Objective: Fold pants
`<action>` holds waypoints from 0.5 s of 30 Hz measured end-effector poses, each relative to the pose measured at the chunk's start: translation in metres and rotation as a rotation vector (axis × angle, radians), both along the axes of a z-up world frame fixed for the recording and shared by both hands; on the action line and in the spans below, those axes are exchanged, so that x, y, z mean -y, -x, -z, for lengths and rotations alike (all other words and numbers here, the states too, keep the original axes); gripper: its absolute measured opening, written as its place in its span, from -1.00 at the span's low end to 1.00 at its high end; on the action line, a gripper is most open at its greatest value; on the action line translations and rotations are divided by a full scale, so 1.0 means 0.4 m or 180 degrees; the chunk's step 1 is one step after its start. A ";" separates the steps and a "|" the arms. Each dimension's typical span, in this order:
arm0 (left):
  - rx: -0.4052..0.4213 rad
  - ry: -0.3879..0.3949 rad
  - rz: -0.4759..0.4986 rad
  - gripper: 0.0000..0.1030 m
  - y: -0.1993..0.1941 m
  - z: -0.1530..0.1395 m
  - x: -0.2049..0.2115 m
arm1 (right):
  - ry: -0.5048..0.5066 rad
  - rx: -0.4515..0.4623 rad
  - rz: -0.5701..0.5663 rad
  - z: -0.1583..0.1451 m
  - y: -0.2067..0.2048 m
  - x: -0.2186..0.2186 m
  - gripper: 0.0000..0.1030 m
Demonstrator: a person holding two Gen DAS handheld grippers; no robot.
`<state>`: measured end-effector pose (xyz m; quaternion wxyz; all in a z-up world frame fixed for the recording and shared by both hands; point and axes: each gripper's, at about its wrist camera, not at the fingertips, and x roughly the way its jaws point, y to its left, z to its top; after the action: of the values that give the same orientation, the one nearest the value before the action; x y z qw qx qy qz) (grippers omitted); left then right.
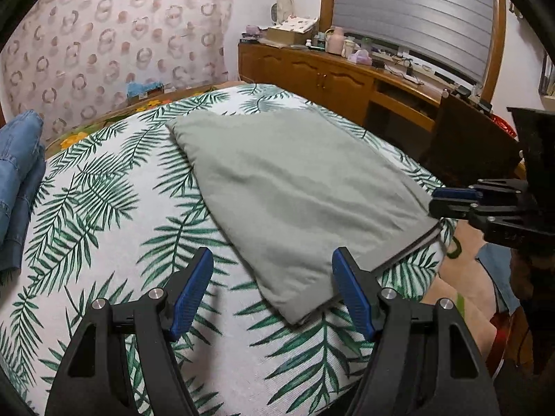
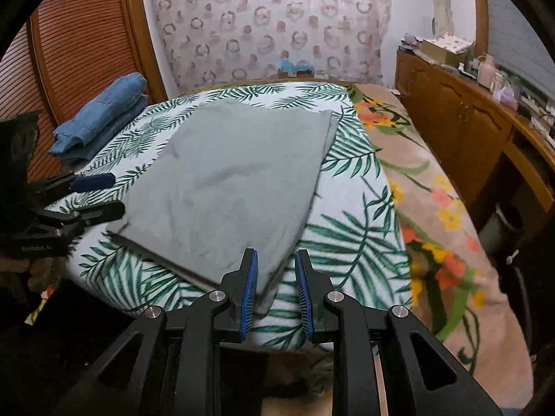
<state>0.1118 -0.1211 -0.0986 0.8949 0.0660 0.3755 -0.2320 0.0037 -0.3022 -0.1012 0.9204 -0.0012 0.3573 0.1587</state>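
On top of a bed w/ a palm-leaf print sheet (image 1: pixel 114 208) lie the grey pants (image 1: pixel 295 187), already folded into a flat, layered slab, roughly rectangular, set diagonally near the bed's near edge. Both views look down at them at a slant.

Left tongs (image 1: pixel 272 291): spread wide, nothing between the blue pads. They hover over the sheet just at the pants' near corner; the right-hand pad sits in front of the cloth edge, but contact can't be confirmed. Right tongs (image 2: pixel 275 289): jaws narrow, a small gap showing betw. the pads. The left pad overlaps the pants' near corner, yet the cloth doesn't look pinched. So neither pair appears to hold anything.

Elsewhere: folded blue jeans (image 2: pixel 100 118) rest at the bed's far side, well apart from the grey pants. A floral blanket (image 2: pixel 437 208) covers the bed beside the leaf sheet. A wooden cabinet (image 1: pixel 312 76) w/ clutter stands along the wall.

Risks, as a judgement: the fold looks close to done, maybe one more fold or a tidy-up left. If either pair of tongs grabs only the top layer at a corner, the stack may peel open & undo the fold. Dragging the corner could slide the slab toward the bed edge, which is close. Uneven lifting by the 2 hands would skew the layers.
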 end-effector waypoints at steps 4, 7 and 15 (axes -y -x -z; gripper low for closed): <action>-0.0021 -0.0080 -0.0064 0.40 -0.001 0.015 -0.004 | 0.0067 0.0008 -0.0009 0.008 0.014 -0.005 -0.56; -0.0051 -0.0070 -0.0096 0.40 -0.004 0.023 -0.010 | 0.0096 -0.0033 0.0033 0.017 0.005 -0.008 -0.56; -0.0068 0.0001 -0.0107 0.40 -0.003 0.037 -0.019 | 0.0086 -0.0076 0.0095 0.019 -0.003 -0.019 -0.56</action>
<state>0.1129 -0.1135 -0.1134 0.8946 0.0569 0.3861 -0.2177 0.0050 -0.2945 -0.1090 0.9182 -0.0064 0.3704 0.1400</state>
